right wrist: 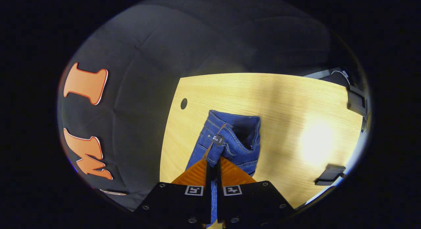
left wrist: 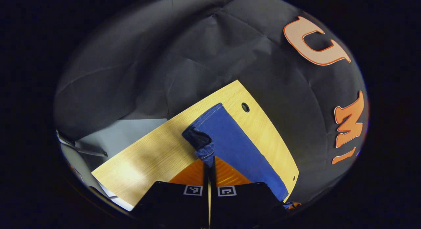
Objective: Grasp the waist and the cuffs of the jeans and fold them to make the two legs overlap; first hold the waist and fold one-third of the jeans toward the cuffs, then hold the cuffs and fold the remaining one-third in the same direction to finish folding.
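Blue jeans lie on a light wooden table. In the left gripper view a jeans leg (left wrist: 236,147) stretches away along the table, and its cuff end (left wrist: 202,145) is bunched and lifted between the fingers of my left gripper (left wrist: 210,161), which is shut on it. In the right gripper view the waist (right wrist: 233,133), with its waistband open and a small tag showing, is pinched at one edge by my right gripper (right wrist: 213,163), which is shut on the denim. The waist hangs slightly raised off the table (right wrist: 296,101).
The table has a round cable hole (left wrist: 245,107) near its far edge, seen also as the cable hole (right wrist: 184,103) in the right gripper view. A dark flat object (right wrist: 330,173) sits at the table's right edge. Grey floor (left wrist: 115,137) lies beyond the left side.
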### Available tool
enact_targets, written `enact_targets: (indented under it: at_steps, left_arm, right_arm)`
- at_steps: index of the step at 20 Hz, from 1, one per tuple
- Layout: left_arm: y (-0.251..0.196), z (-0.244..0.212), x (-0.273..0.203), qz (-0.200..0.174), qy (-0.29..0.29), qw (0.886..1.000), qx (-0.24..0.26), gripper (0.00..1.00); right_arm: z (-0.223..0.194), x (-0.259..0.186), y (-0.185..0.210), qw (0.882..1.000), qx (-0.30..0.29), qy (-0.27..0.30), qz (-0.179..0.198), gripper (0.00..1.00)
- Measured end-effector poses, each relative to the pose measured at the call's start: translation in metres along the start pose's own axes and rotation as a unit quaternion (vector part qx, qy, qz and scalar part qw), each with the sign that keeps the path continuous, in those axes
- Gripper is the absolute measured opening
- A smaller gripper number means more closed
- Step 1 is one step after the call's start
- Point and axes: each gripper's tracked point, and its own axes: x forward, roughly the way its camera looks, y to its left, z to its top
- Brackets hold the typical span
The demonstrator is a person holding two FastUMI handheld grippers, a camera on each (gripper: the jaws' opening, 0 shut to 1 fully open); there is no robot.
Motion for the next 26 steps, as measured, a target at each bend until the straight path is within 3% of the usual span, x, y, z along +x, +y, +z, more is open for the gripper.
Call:
enact_targets:
  at_steps: [5, 11, 14, 18, 21, 26]
  left_arm:
    - [-0.025, 0.025, 0.027, 0.003, 0.020, 0.999, 0.025, 0.02]
    - [-0.046, 0.045, 0.093, 0.034, 0.065, 0.995, 0.068, 0.03]
    - [-0.045, 0.053, 0.120, 0.059, 0.091, 0.993, 0.055, 0.02]
    - [-0.058, 0.064, 0.143, 0.078, 0.100, 0.989, 0.081, 0.02]
    - [-0.064, 0.067, 0.155, 0.082, 0.112, 0.988, 0.074, 0.02]
    - [-0.061, 0.076, 0.158, 0.080, 0.095, 0.991, 0.049, 0.17]
  right_arm:
    - [0.009, 0.030, 0.028, 1.000, -0.003, 0.007, 0.001, 0.08]
    - [0.019, 0.065, 0.051, 1.000, -0.015, 0.022, -0.013, 0.07]
    - [0.020, 0.091, 0.056, 0.999, -0.030, 0.031, -0.026, 0.07]
    - [0.019, 0.122, 0.067, 0.998, -0.038, 0.043, -0.037, 0.07]
    - [0.018, 0.142, 0.081, 0.998, -0.017, 0.054, -0.037, 0.07]
    - [0.016, 0.150, 0.084, 0.996, 0.033, 0.076, -0.042, 0.07]
